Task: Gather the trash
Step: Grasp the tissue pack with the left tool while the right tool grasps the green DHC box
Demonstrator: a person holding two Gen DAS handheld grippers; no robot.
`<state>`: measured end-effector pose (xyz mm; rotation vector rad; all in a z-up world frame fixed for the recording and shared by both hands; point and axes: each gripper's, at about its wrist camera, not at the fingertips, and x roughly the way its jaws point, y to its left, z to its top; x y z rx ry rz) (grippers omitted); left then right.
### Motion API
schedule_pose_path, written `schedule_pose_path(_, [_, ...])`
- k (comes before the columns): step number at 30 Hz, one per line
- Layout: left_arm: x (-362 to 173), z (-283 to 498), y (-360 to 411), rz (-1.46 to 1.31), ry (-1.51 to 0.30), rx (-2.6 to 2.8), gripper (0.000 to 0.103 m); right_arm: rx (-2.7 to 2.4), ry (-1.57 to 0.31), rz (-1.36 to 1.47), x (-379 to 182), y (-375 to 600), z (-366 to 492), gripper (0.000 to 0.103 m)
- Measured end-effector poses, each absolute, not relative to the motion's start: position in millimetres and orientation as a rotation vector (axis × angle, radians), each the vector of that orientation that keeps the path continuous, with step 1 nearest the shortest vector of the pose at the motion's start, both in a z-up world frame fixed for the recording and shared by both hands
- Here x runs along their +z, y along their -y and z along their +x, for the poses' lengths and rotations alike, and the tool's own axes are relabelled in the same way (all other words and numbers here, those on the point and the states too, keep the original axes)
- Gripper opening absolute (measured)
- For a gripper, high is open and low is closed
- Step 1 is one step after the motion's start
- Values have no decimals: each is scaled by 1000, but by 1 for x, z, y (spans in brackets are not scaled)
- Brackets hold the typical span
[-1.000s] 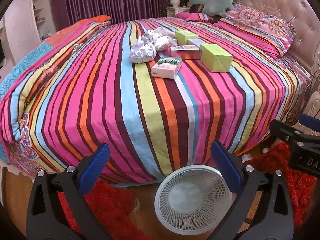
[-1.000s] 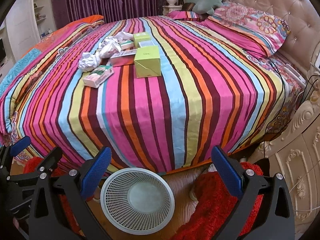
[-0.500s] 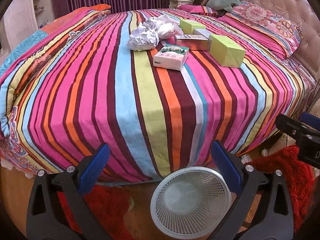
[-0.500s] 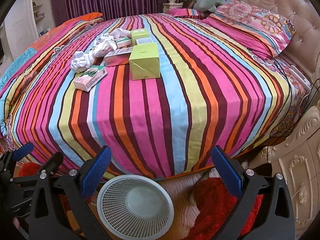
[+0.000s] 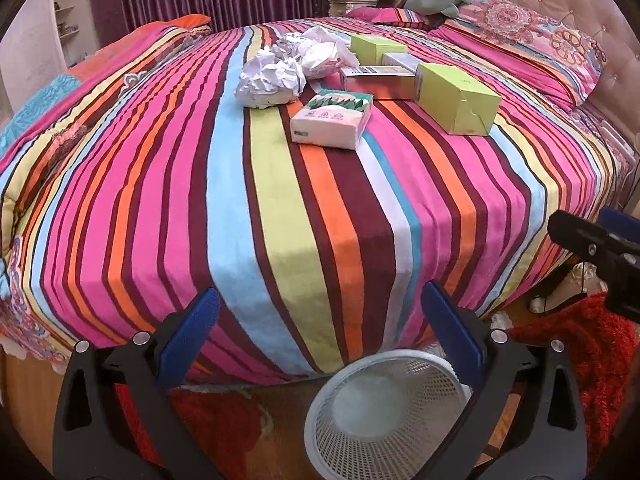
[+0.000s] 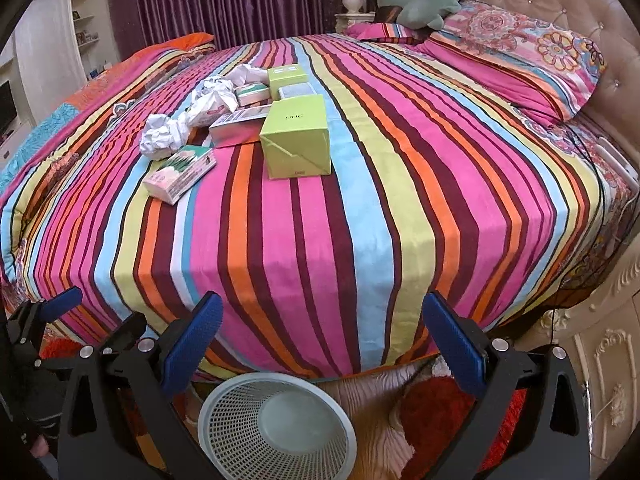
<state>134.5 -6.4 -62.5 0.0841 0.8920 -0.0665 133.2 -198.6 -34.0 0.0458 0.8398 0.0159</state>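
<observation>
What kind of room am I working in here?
Most likely a bedroom: a large bed under a striped bedspread, a tufted headboard with a floral pillow against it, and purple curtains behind. A mesh wastebasket stands on the floor.

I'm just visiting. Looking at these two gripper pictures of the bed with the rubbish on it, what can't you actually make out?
- Print on the large green box: too small and blurred in both views.
- Small box behind the crumpled paper: hidden in the left wrist view; partly covered in the right.
- White mesh bin: near rim cut off by the frame's bottom edge in both views.
- Left gripper and right gripper: the person's hands lie outside both frames.
</observation>
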Motion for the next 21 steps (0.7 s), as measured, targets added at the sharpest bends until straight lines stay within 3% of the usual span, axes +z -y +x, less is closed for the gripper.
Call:
schedule_pose_path(11, [-50, 190, 6, 73, -814, -56, 97, 60, -767, 92, -15, 203, 180, 95])
schedule_pose_path(21, [-45, 244, 13, 122, -775, -77, 97, 128, -835, 81, -18, 189, 236, 95])
